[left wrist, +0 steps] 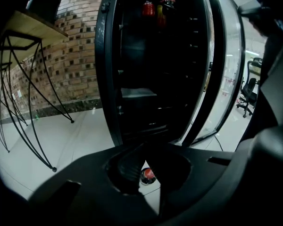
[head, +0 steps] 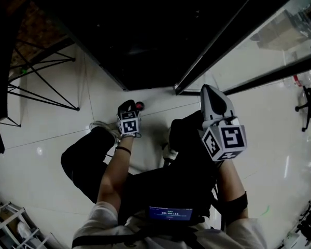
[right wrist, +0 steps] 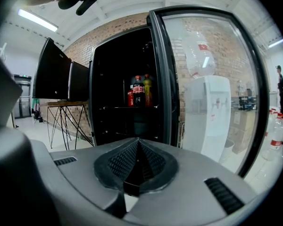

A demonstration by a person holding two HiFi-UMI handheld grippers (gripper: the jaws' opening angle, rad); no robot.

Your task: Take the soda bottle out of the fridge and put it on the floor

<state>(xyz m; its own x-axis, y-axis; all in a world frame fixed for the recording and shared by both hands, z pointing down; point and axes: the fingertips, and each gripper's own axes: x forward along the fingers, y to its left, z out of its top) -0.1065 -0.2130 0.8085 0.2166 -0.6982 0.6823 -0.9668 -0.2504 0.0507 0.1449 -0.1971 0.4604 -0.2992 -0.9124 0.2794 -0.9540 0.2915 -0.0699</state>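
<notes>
My left gripper point(left wrist: 144, 147): matte black plastic, jaws pressed together tip to tip, nothing clamped. Just below the tips the soda bottle point(left wrist: 147, 175) stands on the floor point(left wrist: 80, 135), glossy white tile. Its round red cap faces up at me with a dark shoulder around it; long axis looks vertical. Can't tell if it touches the pads. My right gripper point(right wrist: 138, 142): grey shell, dark diamond-ribbed pads meeting in a wedge, empty, aimed at the fridge point(right wrist: 118, 69). Fridge is black and boxy, curved glass door point(right wrist: 207, 79) swung open. Shelf bottles point(right wrist: 137, 91) upright inside. Brick wall point(left wrist: 70, 55) to the left.
</notes>
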